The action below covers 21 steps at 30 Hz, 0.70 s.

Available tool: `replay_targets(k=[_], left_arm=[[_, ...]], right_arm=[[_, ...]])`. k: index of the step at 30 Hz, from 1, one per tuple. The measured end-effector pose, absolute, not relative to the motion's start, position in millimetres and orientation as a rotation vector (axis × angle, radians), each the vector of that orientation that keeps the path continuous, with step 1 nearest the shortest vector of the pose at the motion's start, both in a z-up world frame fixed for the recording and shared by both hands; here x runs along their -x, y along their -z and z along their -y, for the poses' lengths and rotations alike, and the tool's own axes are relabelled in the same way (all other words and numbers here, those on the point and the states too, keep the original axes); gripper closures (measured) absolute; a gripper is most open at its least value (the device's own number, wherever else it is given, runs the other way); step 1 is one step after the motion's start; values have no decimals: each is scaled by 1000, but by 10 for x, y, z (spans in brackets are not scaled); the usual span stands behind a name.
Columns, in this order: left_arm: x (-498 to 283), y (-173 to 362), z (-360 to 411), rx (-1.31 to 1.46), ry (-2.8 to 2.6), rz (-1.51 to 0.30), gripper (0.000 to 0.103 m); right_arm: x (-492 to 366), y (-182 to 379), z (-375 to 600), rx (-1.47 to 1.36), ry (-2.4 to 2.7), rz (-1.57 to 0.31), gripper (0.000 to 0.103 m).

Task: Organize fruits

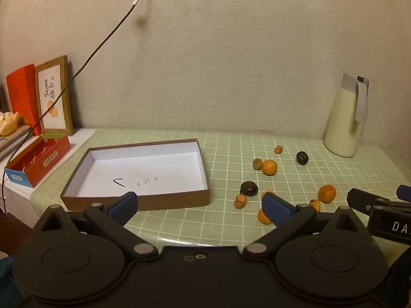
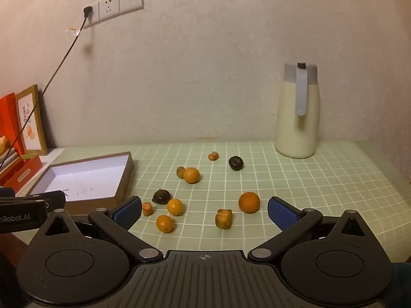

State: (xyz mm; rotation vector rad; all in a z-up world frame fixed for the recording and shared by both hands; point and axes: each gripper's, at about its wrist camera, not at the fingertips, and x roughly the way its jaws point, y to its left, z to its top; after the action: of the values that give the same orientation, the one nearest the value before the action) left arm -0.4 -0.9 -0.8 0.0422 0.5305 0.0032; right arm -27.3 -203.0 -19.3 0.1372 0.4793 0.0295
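Observation:
An empty brown box with a white inside (image 1: 174, 201) lies on the green grid mat, left of several scattered fruits. Among them are an orange (image 1: 269, 166), a dark fruit (image 1: 249, 188) and another dark one (image 1: 302, 157). My left gripper (image 1: 199, 200) hovers open over the box's front right corner, holding nothing. My right gripper (image 2: 204, 204) is open above the near fruits: an orange (image 2: 249, 202), a brownish chunk (image 2: 223, 218) and two small oranges (image 2: 175, 207) lie ahead of its fingers. The box (image 2: 125, 177) is at its left.
A cream thermos jug (image 2: 298, 118) stands at the back right by the wall. A red carton (image 1: 38, 159), a picture frame (image 1: 54, 95) and a black cable (image 1: 102, 46) crowd the left end. The mat's front edge runs just under both grippers.

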Motion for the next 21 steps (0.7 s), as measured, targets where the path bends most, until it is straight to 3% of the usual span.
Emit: replay_targets(k=[21], left_arm=[[36, 12, 28, -61, -1, -527, 6]], right_arm=[[304, 199, 2015, -138, -31, -476, 0]])
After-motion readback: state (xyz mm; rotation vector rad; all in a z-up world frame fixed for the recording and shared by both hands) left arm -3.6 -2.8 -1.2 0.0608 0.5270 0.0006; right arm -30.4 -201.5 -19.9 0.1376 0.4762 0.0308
